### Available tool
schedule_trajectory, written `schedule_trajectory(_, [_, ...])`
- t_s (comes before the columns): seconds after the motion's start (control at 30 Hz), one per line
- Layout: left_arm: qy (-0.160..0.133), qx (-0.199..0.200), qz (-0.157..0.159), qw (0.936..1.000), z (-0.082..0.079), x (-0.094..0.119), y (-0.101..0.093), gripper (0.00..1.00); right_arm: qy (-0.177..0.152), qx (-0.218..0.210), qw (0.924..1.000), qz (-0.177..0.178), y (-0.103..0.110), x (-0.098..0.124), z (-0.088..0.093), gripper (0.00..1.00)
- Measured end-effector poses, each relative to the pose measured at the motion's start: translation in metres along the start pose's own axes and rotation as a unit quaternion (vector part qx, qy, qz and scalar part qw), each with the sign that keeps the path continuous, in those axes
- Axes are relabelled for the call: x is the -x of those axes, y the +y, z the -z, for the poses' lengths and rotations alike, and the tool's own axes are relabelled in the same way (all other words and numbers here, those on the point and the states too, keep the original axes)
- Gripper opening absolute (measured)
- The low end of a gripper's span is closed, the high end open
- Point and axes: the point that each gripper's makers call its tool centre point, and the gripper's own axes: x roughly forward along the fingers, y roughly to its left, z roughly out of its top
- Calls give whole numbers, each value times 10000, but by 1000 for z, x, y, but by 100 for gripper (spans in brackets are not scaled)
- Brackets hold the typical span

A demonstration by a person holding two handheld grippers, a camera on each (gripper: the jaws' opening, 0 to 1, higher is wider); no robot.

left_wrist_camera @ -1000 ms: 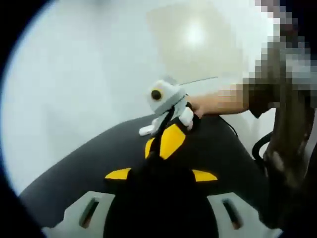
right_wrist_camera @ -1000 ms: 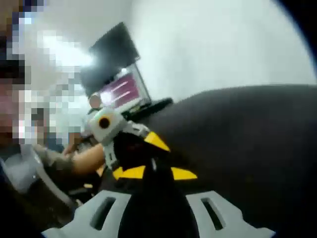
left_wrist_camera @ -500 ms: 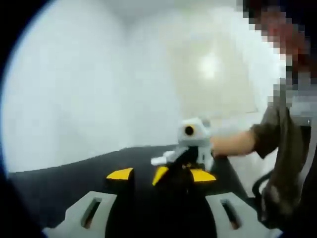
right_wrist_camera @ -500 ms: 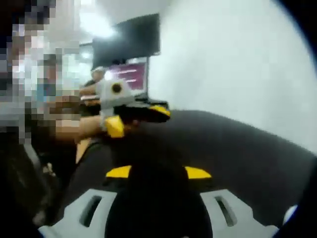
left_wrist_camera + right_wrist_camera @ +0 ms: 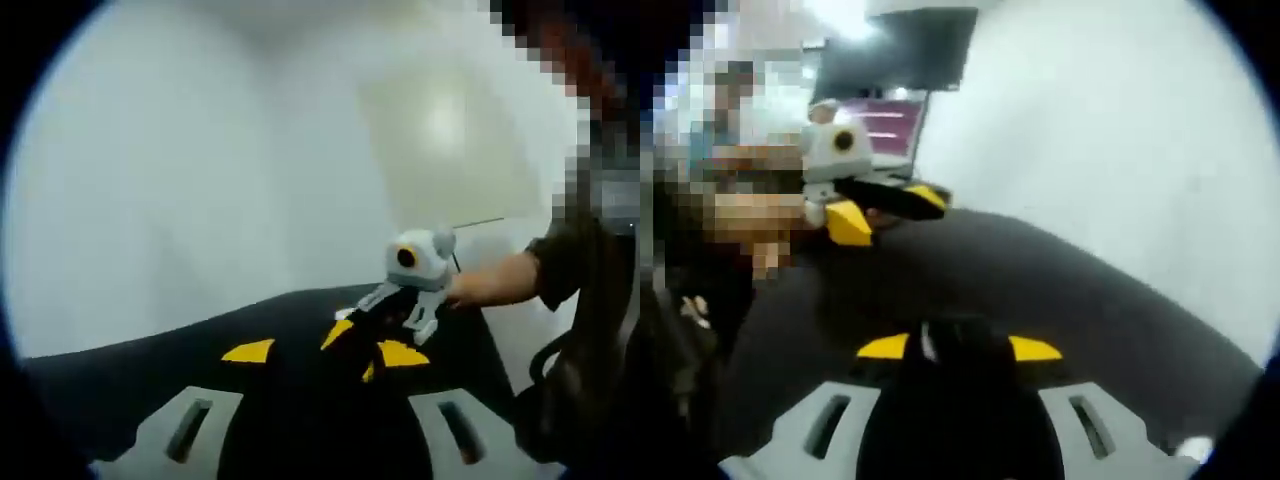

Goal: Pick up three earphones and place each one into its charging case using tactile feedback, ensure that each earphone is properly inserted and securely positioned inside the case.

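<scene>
In the left gripper view my left gripper [image 5: 324, 352] rises from the bottom. Its yellow-tipped jaws stand apart with a dark mass between them. A hand [image 5: 490, 284] holds my right gripper [image 5: 372, 340] just beyond, over the black table [image 5: 150, 370]. In the right gripper view my right gripper [image 5: 959, 347] has a thin white sliver [image 5: 927, 341] between its yellow tips; blur hides what it is. My left gripper [image 5: 886, 207] hangs at the upper left, held by a hand [image 5: 750, 215] above the table [image 5: 1070, 290].
A dark monitor and a lit screen [image 5: 885, 120] stand behind the table's far edge. A small pale thing [image 5: 1195, 448] lies at the lower right near the table's edge. A white wall [image 5: 180, 170] backs the table, and a person stands at the right.
Both views have swung with the hands. The right gripper has drifted right in the left gripper view, and the left gripper has moved up and left in the right gripper view.
</scene>
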Motion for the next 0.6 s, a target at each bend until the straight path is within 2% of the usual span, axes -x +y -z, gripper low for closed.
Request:
schedule_trajectory(0.07, [-6, 26, -17, 10000, -4, -1, 0, 35, 75, 16, 9995, 302, -18, 7, 3, 37])
schedule_trajectory(0.13, [-29, 28, -17, 10000, -9, -4, -1, 35, 281, -263, 9982, 461, -34, 11, 14, 37])
schedule_trajectory(0.23, [114, -91, 4, 9999, -10, -7, -4, 35, 499, -504, 9951, 689, -50, 14, 31, 37])
schedule_trajectory(0.3, [213, -154, 14, 9997, -8, -9, -7, 35, 630, -766, 9920, 784, -57, 15, 44, 37])
schedule_trajectory(0.37, [305, -188, 32, 9994, -5, -10, -9, 35, 726, -848, 9904, 820, -62, 16, 54, 37])
schedule_trajectory(0.43, [358, -217, 29, 9991, -2, -9, -10, 35, 642, -1276, 9869, 755, -62, 16, 54, 37])
schedule_trajectory(0.5, [442, -222, 21, 9988, 2, -8, -10, 35, 696, -1250, 9861, 843, -64, 15, 56, 37])
schedule_trajectory(0.6, [541, -224, 7, 9983, 6, -6, -11, 35, 686, -1495, 9830, 821, -65, 13, 57, 37])
